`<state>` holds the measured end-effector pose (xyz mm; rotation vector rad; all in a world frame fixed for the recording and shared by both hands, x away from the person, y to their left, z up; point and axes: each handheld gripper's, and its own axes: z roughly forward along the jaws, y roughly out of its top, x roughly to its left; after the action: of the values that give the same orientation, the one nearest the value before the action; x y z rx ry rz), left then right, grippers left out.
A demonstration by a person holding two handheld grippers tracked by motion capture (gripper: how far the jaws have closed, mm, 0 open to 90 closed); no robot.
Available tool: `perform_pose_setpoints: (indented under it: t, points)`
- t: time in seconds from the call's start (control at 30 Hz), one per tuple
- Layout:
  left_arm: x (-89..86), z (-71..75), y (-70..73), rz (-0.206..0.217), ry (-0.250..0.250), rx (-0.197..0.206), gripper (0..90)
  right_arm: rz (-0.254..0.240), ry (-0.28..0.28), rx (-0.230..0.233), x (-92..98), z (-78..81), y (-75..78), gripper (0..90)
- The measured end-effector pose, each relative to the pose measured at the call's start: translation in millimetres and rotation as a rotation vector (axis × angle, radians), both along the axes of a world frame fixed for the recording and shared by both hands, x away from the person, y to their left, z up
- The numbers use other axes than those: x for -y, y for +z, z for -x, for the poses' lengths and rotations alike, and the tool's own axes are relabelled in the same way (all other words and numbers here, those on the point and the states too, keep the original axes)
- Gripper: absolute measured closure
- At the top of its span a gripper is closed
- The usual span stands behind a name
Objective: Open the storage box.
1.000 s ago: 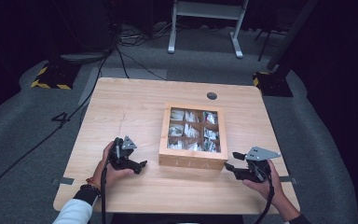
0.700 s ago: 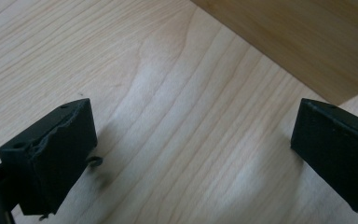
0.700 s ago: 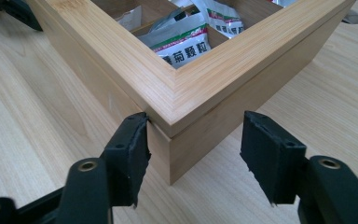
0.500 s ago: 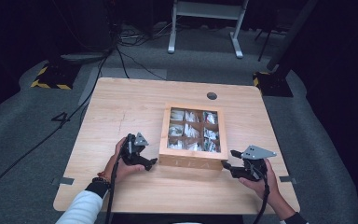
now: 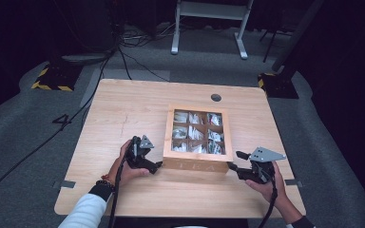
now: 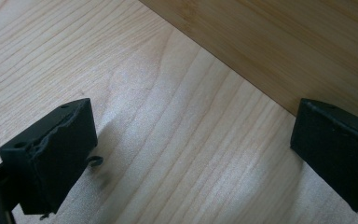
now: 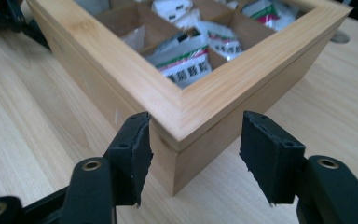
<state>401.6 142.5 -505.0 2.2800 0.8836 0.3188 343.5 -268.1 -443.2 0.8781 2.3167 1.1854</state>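
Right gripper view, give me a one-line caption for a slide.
Open right gripper straddling the near corner of a wooden compartment box filled with sachets, on a wooden table.

Honey-coloured bamboo box [image 5: 196,164] of white, green-and-red-striped packets [image 7: 186,58] on pale woodgrain table [image 5: 123,109]; black jaws.

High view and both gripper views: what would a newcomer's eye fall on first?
A wooden box with a windowed lid sits mid-table, its compartments filled with white packets. The left gripper and right gripper flank its near corners. In the right gripper view the fingers straddle the box's corner, and they have just been closing.
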Motion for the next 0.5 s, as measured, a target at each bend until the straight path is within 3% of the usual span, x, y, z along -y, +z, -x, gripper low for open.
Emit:
perform_pose_setpoints:
  t: [0.1,0.27,0.5]
  points:
    - [0.0,0.2,0.0,0.001,0.001,-0.001,0.6,0.034,-0.001,-0.027,-5.1,-1.9,-7.3,44.0]
    - [0.3,0.7,-0.1,0.004,0.005,-0.005,0.6,0.007,-0.001,-0.04,-5.3,-3.5,-7.2,45.0]
    - [-2.1,1.0,1.6,0.0,0.002,-0.004,5.1,0.008,-0.007,-0.014,-9.2,-3.2,-3.6,44.4]
